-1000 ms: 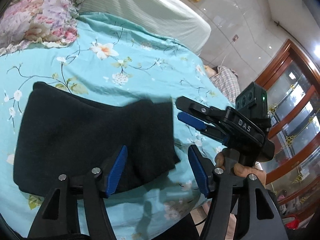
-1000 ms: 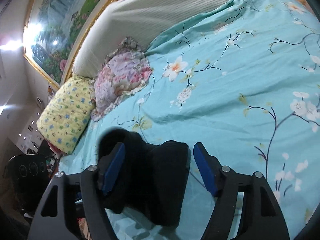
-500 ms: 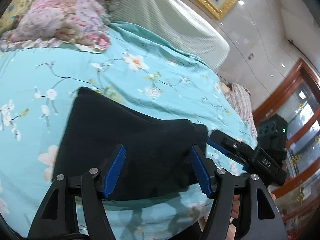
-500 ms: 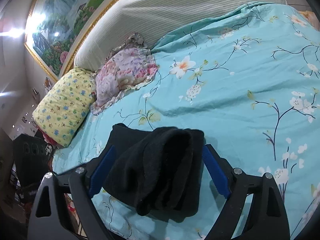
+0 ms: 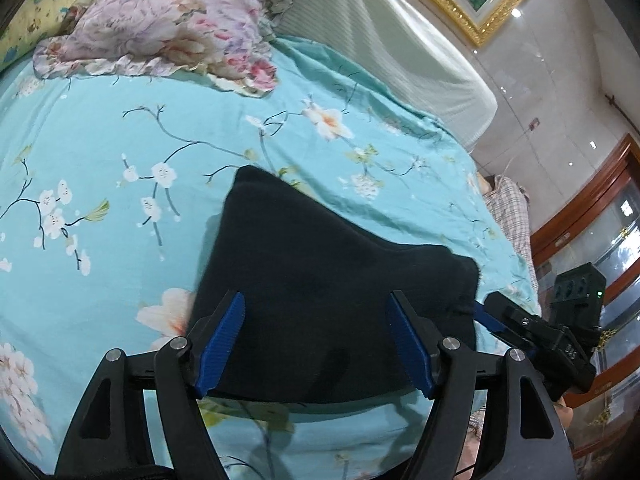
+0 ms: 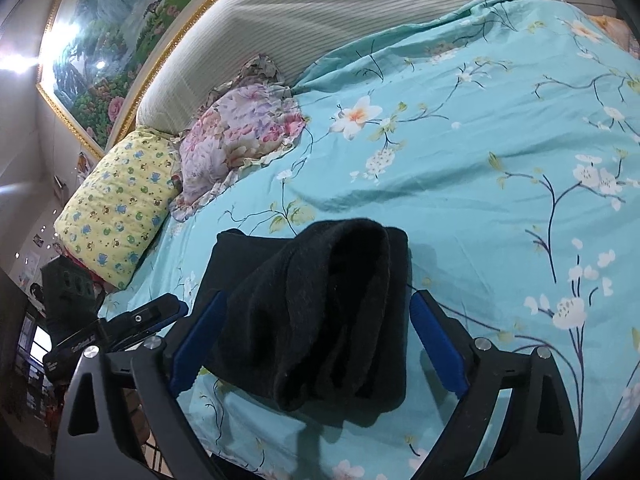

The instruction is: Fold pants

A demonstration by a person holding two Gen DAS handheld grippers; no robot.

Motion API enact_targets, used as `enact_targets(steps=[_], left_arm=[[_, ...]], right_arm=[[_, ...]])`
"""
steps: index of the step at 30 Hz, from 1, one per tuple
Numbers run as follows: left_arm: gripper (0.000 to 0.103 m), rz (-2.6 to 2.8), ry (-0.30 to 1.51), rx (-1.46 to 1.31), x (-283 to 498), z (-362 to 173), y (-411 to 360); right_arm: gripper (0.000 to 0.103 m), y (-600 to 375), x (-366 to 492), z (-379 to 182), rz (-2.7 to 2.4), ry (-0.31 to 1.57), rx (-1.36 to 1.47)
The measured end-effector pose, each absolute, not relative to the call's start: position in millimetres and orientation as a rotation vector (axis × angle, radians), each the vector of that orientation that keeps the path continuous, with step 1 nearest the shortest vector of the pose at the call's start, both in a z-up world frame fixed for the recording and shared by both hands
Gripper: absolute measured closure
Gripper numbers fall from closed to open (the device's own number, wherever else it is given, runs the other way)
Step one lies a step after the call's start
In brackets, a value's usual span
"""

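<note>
The black pants lie folded into a compact block on the turquoise floral bedspread near the bed's front edge. In the right wrist view the pants show a bulging rolled top layer. My left gripper is open, its blue pads either side of the pants' near edge, holding nothing. My right gripper is open too, straddling the near end of the pants. The right gripper also shows at the pants' right corner in the left wrist view. The left gripper shows at lower left in the right wrist view.
A pink floral pillow and a yellow patterned pillow lie at the head of the bed against a striped headboard. A wooden glass cabinet stands beyond the bed's right side.
Both grippers have drawn back slightly and shifted left along the bed, so the pants sit more centred between the left jaws. The pants lie still; both jaws stay open.
</note>
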State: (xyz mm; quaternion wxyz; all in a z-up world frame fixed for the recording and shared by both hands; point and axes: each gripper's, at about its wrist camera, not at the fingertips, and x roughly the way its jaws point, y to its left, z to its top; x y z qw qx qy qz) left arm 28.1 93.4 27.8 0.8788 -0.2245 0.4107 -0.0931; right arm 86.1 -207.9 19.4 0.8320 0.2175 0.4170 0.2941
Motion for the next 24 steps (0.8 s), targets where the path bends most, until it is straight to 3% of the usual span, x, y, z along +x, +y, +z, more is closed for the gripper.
enact_targets(steps=[24], left_arm=[[0.024, -0.204, 1.004, -0.450, 90.4, -18.6, 105.3]], right_arm=[[0.010, -198.7, 89.4, -15.4, 0.630, 0.985, 0.509]])
